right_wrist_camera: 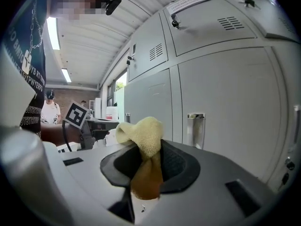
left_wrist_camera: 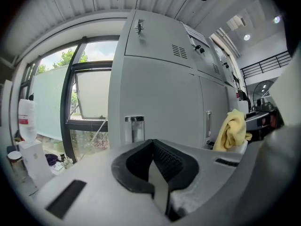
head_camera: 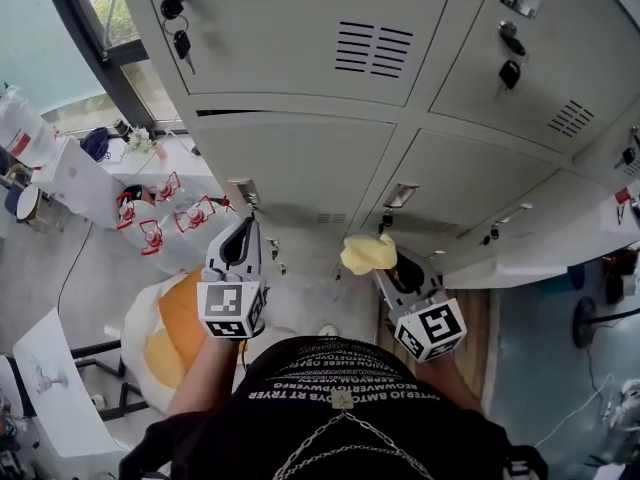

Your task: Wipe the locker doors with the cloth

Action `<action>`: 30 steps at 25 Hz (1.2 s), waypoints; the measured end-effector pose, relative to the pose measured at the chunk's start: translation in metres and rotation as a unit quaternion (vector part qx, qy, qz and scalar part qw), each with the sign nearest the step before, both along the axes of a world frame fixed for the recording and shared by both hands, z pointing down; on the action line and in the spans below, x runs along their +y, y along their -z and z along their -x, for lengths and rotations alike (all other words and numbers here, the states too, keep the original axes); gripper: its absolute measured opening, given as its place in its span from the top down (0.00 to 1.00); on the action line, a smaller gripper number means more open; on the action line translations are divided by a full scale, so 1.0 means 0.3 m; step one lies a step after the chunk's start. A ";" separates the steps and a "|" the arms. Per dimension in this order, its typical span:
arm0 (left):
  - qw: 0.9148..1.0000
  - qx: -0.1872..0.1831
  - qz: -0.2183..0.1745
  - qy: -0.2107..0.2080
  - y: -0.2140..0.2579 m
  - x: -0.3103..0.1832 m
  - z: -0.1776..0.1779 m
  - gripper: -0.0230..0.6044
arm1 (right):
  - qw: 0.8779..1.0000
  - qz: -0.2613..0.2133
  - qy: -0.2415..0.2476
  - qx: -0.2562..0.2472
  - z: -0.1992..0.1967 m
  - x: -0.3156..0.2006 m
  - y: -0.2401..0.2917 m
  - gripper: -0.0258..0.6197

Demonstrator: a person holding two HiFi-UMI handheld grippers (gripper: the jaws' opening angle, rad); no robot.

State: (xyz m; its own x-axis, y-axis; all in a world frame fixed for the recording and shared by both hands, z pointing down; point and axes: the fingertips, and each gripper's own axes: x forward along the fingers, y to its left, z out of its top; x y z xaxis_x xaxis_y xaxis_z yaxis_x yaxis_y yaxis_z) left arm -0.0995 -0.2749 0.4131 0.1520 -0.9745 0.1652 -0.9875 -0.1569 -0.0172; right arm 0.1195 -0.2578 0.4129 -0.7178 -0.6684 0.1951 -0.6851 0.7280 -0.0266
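- Right gripper (right_wrist_camera: 149,169) fingers clamp the yellow cloth (right_wrist_camera: 142,134); the bunch juts ahead of them.
- Left gripper (left_wrist_camera: 154,169) fingers closed, nothing between.
- Judgement: press the bunch flat on the locker door (head_camera: 300,173) and overlap strokes.

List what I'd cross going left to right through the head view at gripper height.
Orange-and-yellow bundle → left hand-held gripper, shut and empty → yellow cloth, pinched in the right hand-held gripper.
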 end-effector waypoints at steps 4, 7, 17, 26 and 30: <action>1.000 -0.007 0.010 0.005 -0.014 0.005 0.004 0.96 | 1.000 0.004 0.012 -0.013 0.018 -0.017 -0.012 0.81; 1.000 -0.012 0.017 0.010 -0.022 0.009 0.032 0.96 | 1.000 0.008 0.024 -0.017 0.048 -0.021 -0.022 0.81; 1.000 0.006 0.020 -0.002 -0.026 -0.010 0.179 0.90 | 0.999 0.019 0.041 -0.017 0.256 -0.050 -0.019 0.81; 0.998 0.009 0.024 -0.059 -0.018 -0.123 0.221 0.81 | 0.999 0.016 0.040 -0.014 0.409 -0.109 0.029 0.81; 0.996 0.013 0.017 -0.081 -0.017 -0.145 0.213 0.80 | 0.999 0.011 0.046 -0.006 0.448 -0.115 0.039 0.81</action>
